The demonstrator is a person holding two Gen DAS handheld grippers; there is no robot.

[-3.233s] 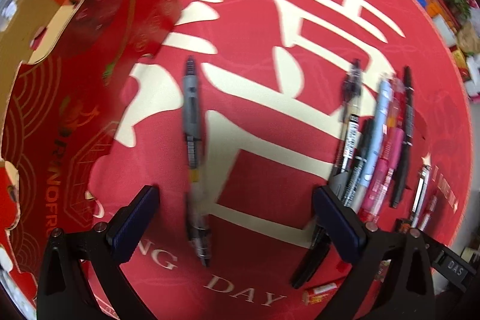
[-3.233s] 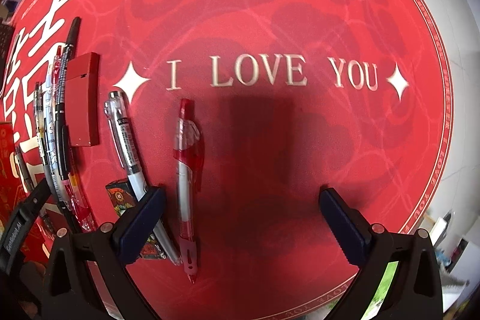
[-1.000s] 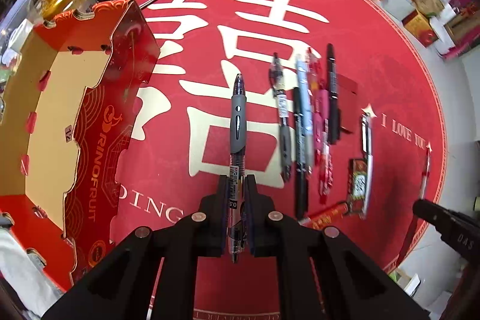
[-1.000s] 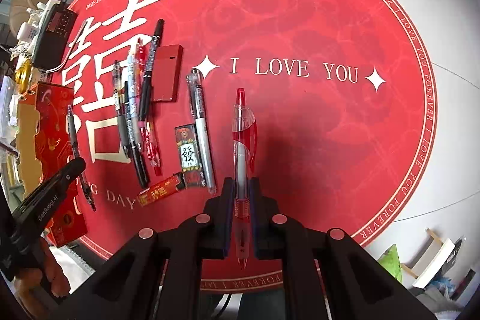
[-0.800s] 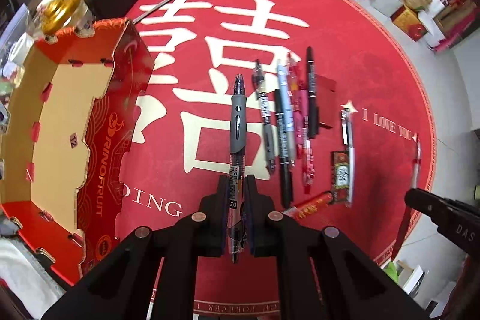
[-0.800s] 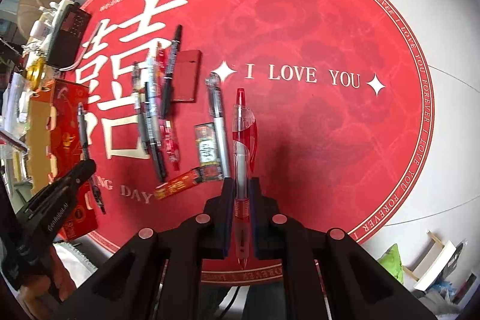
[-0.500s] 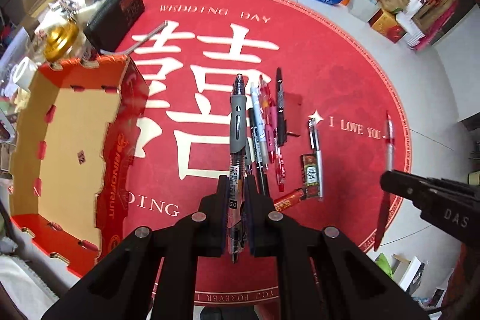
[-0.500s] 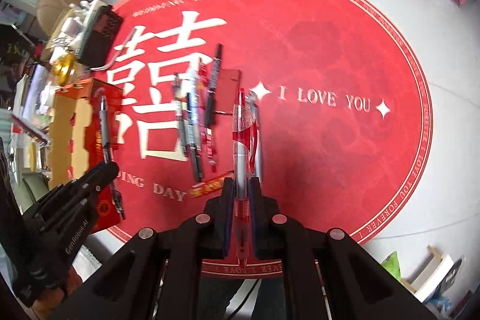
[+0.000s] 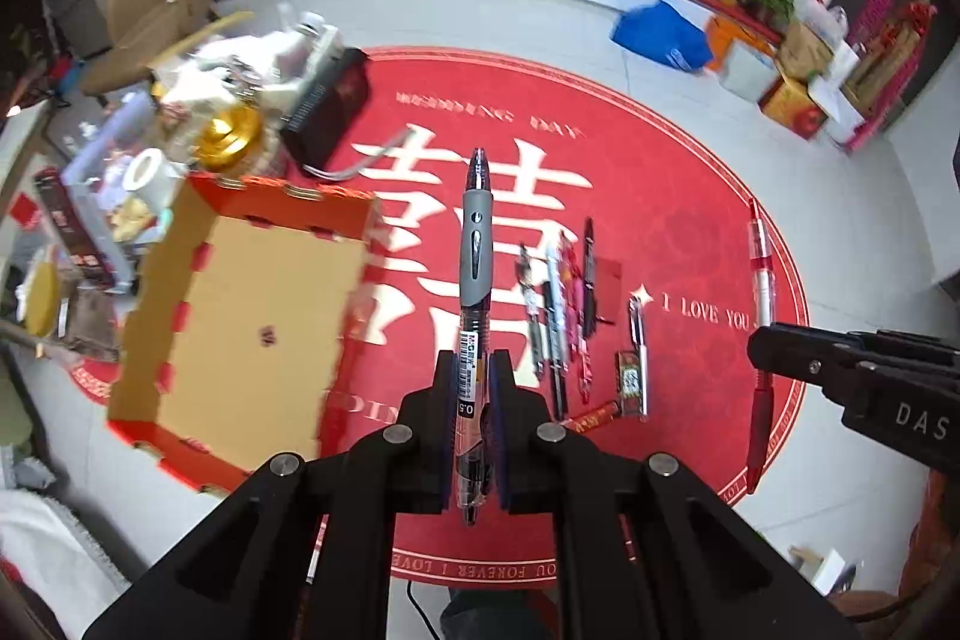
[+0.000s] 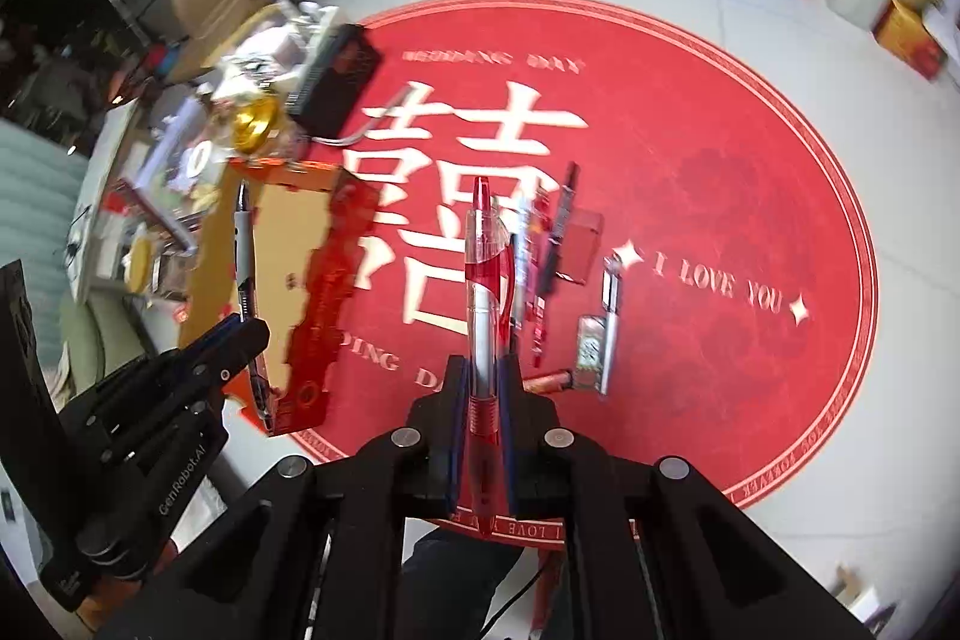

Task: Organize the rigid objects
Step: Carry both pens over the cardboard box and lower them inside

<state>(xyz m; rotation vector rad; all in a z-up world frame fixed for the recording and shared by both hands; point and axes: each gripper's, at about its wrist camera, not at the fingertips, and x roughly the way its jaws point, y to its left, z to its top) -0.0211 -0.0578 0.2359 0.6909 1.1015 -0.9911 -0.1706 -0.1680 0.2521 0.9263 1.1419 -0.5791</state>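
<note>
My left gripper (image 9: 473, 394) is shut on a grey pen (image 9: 475, 244) and holds it high above the round red mat (image 9: 690, 196). My right gripper (image 10: 483, 394) is shut on a red pen (image 10: 485, 274), also high above the mat. An open red cardboard box (image 9: 240, 316) stands at the mat's left edge; it also shows in the right wrist view (image 10: 288, 280). A row of several pens (image 9: 561, 304) and a small red case (image 9: 607, 280) lie on the mat. The right gripper with its red pen (image 9: 761, 274) shows at the right of the left wrist view.
A black radio (image 9: 327, 103), a gold lid (image 9: 228, 136) and mixed clutter sit left of the mat behind the box. A small printed packet (image 9: 627, 379) and a silver pen (image 9: 642, 340) lie right of the pen row. Bags and boxes (image 9: 798, 58) line the far wall.
Both grippers closed on their pens and have risen well above the mat, so the scene looks smaller and farther. The box now lies nearer below the left gripper.
</note>
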